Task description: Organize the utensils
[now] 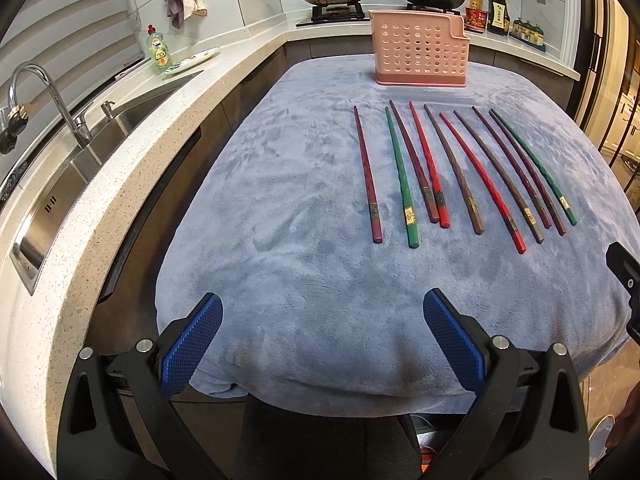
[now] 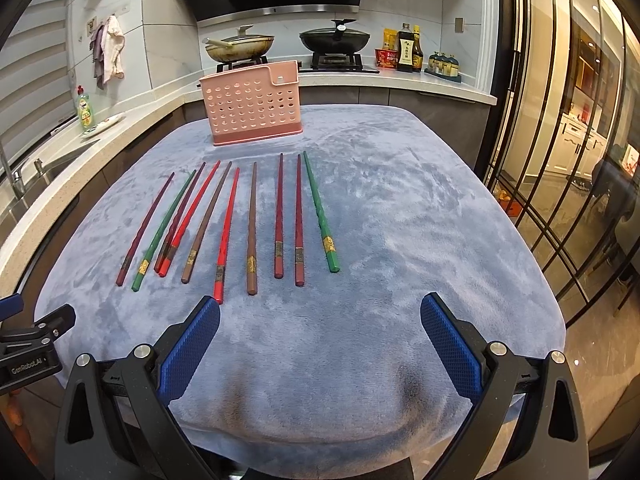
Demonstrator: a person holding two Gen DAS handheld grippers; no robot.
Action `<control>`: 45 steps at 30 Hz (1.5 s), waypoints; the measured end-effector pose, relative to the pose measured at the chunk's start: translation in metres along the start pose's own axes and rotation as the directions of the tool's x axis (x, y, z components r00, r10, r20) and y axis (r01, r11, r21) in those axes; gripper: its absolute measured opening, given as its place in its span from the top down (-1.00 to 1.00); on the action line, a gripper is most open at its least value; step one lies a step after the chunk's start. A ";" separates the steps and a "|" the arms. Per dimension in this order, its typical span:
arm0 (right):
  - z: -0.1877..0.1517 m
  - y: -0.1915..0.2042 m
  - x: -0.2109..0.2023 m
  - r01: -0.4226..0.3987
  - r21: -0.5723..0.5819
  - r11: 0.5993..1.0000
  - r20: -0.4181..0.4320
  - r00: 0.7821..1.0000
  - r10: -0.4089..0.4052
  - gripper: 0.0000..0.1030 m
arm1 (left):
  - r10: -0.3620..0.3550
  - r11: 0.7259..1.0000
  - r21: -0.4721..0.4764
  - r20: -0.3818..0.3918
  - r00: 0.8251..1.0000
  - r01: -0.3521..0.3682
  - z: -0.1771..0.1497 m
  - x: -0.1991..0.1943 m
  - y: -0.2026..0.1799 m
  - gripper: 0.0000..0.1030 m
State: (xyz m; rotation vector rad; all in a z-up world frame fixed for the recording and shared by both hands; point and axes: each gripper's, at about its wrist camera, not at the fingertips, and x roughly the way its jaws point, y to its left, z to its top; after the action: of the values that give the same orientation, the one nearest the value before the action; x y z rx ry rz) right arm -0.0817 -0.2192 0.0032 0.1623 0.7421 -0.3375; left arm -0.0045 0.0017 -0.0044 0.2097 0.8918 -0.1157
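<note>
Several chopsticks (image 1: pixel 460 176) (image 2: pixel 240 224) in dark red, green, bright red and brown lie side by side on a grey-blue cloth (image 1: pixel 300 240) (image 2: pixel 400 220), thin tips toward the far end. Behind them stands a pink perforated utensil holder (image 1: pixel 418 48) (image 2: pixel 252 106), upright and empty as far as I can see. My left gripper (image 1: pixel 322 330) hovers open over the cloth's near edge, left of the row. My right gripper (image 2: pixel 320 332) is open too, just short of the handle ends; its left finger (image 2: pixel 192 344) is close to a bright red chopstick (image 2: pixel 225 236).
A speckled counter with a steel sink (image 1: pixel 80 168) and tap (image 1: pixel 52 96) runs along the left. A green soap bottle (image 1: pixel 159 50) stands by the sink. Two pans (image 2: pixel 240 46) sit on the stove behind the holder. Glass doors (image 2: pixel 560 160) stand to the right.
</note>
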 end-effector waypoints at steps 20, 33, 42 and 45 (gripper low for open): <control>0.011 -0.026 0.018 0.035 0.028 0.999 0.006 0.999 -0.035 -0.87 | -0.055 0.996 -0.068 -0.023 0.998 0.053 0.020 0.036 0.014 -0.86; 0.044 -0.026 0.081 0.022 0.012 1.000 -0.049 0.999 -0.021 -0.45 | -0.073 0.994 -0.086 -0.021 0.997 0.070 0.055 0.087 0.009 -0.83; 0.049 -0.017 0.111 -0.028 0.025 0.999 -0.102 0.994 0.030 0.04 | -0.131 0.987 -0.099 -0.077 0.988 0.123 0.058 0.110 0.006 -0.47; 0.048 -0.016 0.118 -0.034 0.025 0.999 -0.119 0.992 0.037 0.18 | -0.136 0.987 -0.100 -0.080 0.987 0.128 0.056 0.112 0.005 -0.40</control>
State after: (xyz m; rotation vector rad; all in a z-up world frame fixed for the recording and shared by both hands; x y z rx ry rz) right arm 0.0239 -0.2754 -0.0436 0.2185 0.8528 -0.3044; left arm 0.1088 -0.0082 -0.0571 0.0676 0.9954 -0.1881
